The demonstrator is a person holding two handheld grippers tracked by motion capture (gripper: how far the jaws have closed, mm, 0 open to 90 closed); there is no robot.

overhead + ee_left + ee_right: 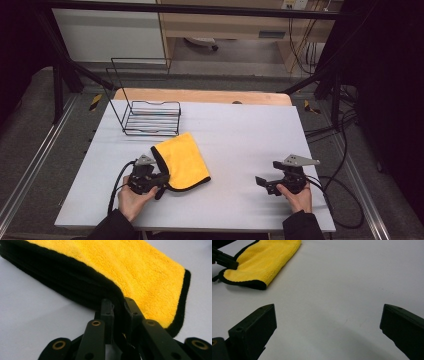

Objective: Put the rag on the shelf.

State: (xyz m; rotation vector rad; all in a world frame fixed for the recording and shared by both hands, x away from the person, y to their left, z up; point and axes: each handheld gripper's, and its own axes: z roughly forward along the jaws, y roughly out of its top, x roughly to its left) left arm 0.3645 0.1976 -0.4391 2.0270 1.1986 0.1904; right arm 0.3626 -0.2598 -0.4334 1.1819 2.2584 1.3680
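High view is showing the white table (pixel 240 145) bearing a wire rack (pixel 150 117) at its far left, with the folded yellow cloth (pixel 182 160) lying just in front of it. Left gripper (pixel 161 181) is pinching the cloth's black-trimmed near edge. Right gripper (pixel 264 184) is resting well apart, jaws spread wide, holding nothing.
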